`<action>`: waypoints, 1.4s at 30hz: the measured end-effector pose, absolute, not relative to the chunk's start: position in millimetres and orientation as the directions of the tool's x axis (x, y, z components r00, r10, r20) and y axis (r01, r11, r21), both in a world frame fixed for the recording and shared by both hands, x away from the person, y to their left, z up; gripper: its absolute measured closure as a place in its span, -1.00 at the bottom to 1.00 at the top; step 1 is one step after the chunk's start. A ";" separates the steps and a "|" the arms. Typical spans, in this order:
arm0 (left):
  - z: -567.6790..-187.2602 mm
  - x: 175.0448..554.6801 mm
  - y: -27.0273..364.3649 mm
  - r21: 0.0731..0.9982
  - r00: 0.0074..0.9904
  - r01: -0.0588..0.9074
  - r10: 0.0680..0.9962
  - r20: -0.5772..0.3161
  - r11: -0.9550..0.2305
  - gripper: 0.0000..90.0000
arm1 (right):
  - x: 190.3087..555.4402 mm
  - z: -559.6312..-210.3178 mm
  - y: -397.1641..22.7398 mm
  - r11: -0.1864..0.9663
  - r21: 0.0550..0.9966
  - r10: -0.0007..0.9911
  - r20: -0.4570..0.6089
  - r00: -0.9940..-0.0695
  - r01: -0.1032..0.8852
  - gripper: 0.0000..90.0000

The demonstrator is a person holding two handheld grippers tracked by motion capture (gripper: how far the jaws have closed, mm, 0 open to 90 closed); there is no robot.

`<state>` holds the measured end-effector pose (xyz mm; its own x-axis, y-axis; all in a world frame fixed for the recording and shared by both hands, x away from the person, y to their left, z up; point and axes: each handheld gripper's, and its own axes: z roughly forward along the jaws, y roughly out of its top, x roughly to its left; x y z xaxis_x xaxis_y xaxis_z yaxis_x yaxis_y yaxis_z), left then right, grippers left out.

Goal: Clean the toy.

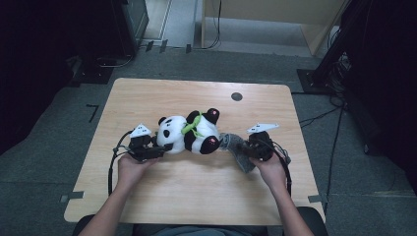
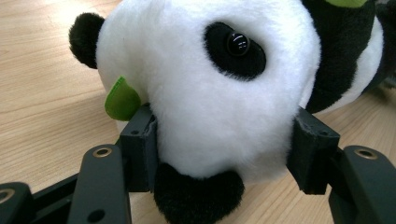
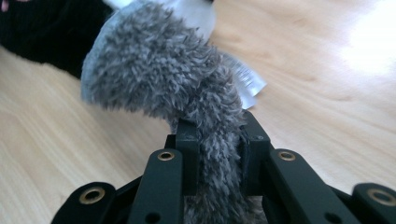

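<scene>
Two grippers, each holding something soft.

The toy panda [image 2: 205,88] has its white head squeezed between the left gripper [image 2: 224,154] jaws, half open. The grey fuzzy cloth [image 3: 187,93] is pinched between the right gripper [image 3: 218,154] jaws, nearly closed, on the table [image 1: 196,182].

You have a black-and-white plush panda [image 1: 189,132] with pink paw pads and a lime-green leaf [image 2: 121,99] by its head. Your grey fuzzy cloth [image 3: 187,88] carries a white tag, and the table [image 1: 196,187] is pale wood-grain.
</scene>
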<state>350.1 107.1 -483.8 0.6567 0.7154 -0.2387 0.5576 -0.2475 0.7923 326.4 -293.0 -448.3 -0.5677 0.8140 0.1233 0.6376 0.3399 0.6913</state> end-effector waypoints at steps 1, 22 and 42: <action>-483.8 350.1 107.1 0.792 0.657 0.557 0.715 -0.238 -0.248 -0.18 | 327.5 -447.4 -296.1 0.328 0.691 0.820 0.130 -0.557 0.644 0.67; -484.1 350.3 107.0 0.794 0.659 0.554 0.715 -0.234 -0.250 -0.18 | 380.6 -461.5 -351.0 0.141 0.737 0.915 0.159 -0.372 0.661 0.66; -484.0 350.2 106.6 0.793 0.657 0.555 0.718 -0.231 -0.253 -0.22 | 391.5 -479.7 -358.2 0.110 0.751 0.917 0.176 -0.358 0.651 -0.16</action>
<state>350.2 106.6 -484.0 0.6571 0.7175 -0.2310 0.5546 -0.2526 0.7928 391.5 -358.2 -479.7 -0.3579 0.9170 0.1761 0.6507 0.1097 0.7514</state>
